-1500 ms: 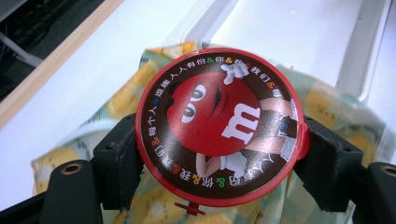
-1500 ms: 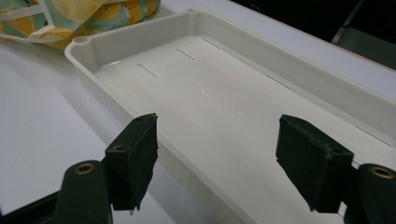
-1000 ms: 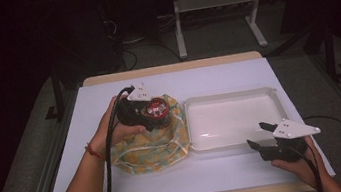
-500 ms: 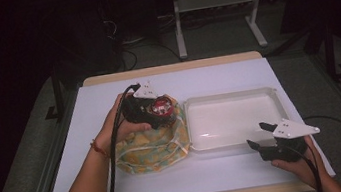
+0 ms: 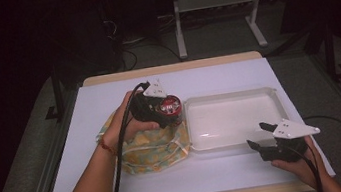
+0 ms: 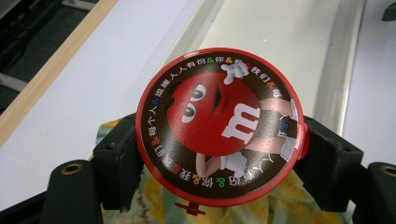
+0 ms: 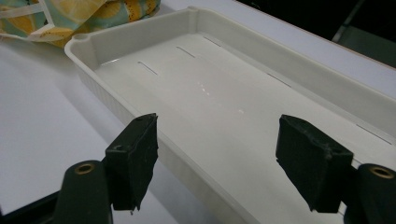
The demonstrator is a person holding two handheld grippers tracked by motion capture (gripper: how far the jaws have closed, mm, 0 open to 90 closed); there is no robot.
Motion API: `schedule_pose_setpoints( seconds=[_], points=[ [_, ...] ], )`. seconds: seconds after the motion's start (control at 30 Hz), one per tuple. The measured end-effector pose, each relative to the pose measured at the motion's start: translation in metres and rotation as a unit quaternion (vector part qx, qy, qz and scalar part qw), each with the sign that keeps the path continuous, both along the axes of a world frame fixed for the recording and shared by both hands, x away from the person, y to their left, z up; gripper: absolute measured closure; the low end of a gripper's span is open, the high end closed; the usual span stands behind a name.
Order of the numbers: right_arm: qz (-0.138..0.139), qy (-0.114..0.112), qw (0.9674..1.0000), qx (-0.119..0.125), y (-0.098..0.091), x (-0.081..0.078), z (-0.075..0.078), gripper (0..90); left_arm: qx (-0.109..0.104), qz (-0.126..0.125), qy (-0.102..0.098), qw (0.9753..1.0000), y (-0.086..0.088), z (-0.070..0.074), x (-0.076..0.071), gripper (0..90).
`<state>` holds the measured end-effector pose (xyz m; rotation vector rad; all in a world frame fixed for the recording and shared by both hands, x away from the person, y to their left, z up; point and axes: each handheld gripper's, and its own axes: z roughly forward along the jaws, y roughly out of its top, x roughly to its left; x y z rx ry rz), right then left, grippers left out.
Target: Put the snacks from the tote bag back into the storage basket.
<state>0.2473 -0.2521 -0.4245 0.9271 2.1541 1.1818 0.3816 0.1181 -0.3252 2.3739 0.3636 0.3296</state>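
While the left gripper [image 5: 173,111] sits at the centre of the high view, its two black jaws are closed against opposite edges of a round red-rimmed M&M's container [image 5: 168,107]. In the left gripper view the container [image 6: 219,126] occupies the middle of the frame, lid face toward the camera, showing a red cartoon character with a white "m" and a ring of printed characters on a dark band. One jaw presses the rim at lower left and the other at right. The left hand [image 5: 124,125] wraps the gripper body, and its cable runs down toward the bottom edge of the high view.

Beneath the container lies a yellow patterned cloth bag [image 5: 151,146], at centre left of the high view and resting on the white table [image 5: 103,100]. Part of the bag [image 6: 285,210] appears under the container at the bottom of the left gripper view, and its corner [image 7: 70,16] lies at the upper left of the right gripper view.

A white rectangular tray [image 5: 232,98] lies just right of the bag, at centre right of the high view.

At lower right of the high view the right hand [image 5: 304,165] holds the right gripper [image 5: 260,136], its jaws spread wide and holding nothing. In the right gripper view the gripper [image 7: 217,154] points over the near wall of the tray [image 7: 116,56].
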Motion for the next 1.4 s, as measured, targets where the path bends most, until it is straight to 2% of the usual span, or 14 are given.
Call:
schedule_pose_setpoints(
  seconds=[0.7, 0.83, 1.4],
  points=[
    [0.0, -0.001, 1.0, 0.0, -0.001, 0.0, 0.0, 29.1, 0.002, -0.029, -0.001, 0.9996, -0.03, 0.003, -0.001, 24.2],
    [-0.001, -0.001, 1.0, 0.0, -0.001, 0.0, 0.0, 29.0, -0.004, -0.032, -0.002, 0.9995, -0.037, 0.003, -0.002, 24.2],
    [-0.001, -0.001, 1.0, 0.0, -0.001, 0.0, 0.0, 29.0, -0.002, -0.049, 0.005, 0.9988, -0.059, -0.002, -0.003, 24.2]
  ],
)
